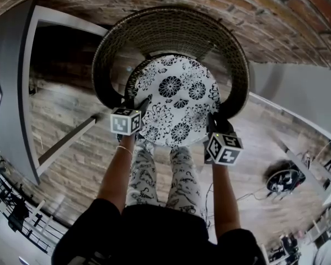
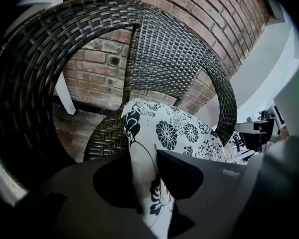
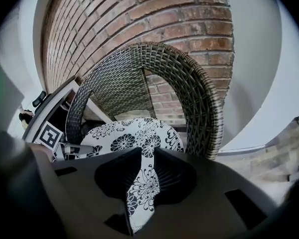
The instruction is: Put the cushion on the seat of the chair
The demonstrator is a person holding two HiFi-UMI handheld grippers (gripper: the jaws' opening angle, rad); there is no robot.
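Soft, even daylight fills all three views; it may come from the lower left of the head view, where the frame washes out to white. The round white cushion with black flower print point(image 1: 176, 101) is sharp and well exposed, without glare. The dark woven wicker chair point(image 1: 171, 32) shows its weave, though its left arc in the left gripper view sinks nearly to black. Fisheye distortion bends the red brick wall point(image 1: 254, 15) and darkens the corners. The black left gripper point(image 2: 143, 156) and the black right gripper point(image 3: 148, 151) fill their views' lower halves, shadowy and out of focus.
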